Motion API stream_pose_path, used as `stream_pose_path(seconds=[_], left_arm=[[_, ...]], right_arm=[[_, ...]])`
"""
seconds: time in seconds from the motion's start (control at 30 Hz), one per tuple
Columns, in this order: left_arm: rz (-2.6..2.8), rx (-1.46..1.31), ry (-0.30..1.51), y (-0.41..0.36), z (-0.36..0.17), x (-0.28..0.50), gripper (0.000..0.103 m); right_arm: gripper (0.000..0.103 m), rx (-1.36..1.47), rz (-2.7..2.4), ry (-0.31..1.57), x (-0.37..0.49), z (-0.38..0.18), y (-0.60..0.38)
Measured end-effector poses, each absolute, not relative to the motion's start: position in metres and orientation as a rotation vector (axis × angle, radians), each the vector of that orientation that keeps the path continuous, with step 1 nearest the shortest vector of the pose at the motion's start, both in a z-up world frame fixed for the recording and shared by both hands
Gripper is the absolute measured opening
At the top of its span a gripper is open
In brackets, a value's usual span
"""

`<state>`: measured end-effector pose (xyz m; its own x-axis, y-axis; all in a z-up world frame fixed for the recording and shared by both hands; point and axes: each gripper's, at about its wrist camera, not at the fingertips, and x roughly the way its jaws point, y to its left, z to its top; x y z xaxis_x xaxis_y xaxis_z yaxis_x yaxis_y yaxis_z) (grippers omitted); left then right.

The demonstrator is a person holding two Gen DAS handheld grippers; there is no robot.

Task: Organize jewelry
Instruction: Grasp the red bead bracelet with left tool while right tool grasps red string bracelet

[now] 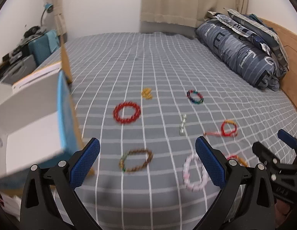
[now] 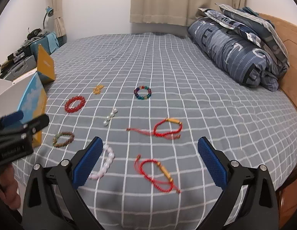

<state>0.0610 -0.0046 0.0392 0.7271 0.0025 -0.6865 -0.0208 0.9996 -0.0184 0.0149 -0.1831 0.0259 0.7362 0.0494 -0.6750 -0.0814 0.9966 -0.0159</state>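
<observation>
1. Grey checked sheeting covers the bed (image 2: 167, 61), and the jewelry lies spread across its near half, none of it in any container.
2. The right wrist view shows both red cord bracelets whole: one (image 2: 168, 127) farther out, one (image 2: 158, 172) between the fingers of the right claw (image 2: 150, 161). In the left wrist view the nearer one (image 1: 237, 159) is mostly hidden behind a claw finger.
3. The left wrist view brings the white box (image 1: 33, 118) with its blue side close at the bed's left edge; its inside cannot be seen. The right wrist view shows the same box (image 2: 31, 95) small, with a yellow lid or panel (image 2: 45, 66) behind it.
4. Both views show the red bead bracelet (image 1: 127, 112), brown bead bracelet (image 1: 136, 160), pink bracelet (image 1: 194, 172), multicoloured bracelet (image 2: 142, 92), clear bead strand (image 2: 110, 117) and small orange piece (image 2: 98, 89).
5. The left claw (image 1: 147, 164) hangs above the brown and pink bracelets, fingers wide apart and holding nothing. The right claw is likewise spread and empty.
6. A rolled blue duvet (image 2: 234, 51) lies against the wooden headboard (image 2: 290, 44).
</observation>
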Motion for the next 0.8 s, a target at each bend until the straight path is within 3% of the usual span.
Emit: stream_pose_path(seconds=[0.23,0.47,0.8], left_arm=[[-0.019,-0.081,0.796,-0.005,0.042,0.123,0.097],[0.091,-0.105,0.913,0.019,0.002,0.198,0.097],[0.152,-0.076,1.030,0.041,-0.044,0.239,0.097]], right_arm=[[0.095,-0.039,0.086,0.779,0.057,0.025,-0.189],[0.095,-0.066,0.084,0.840,0.095,0.010,-0.190],[0.095,-0.107,0.087,0.973,0.136,-0.021,-0.191]])
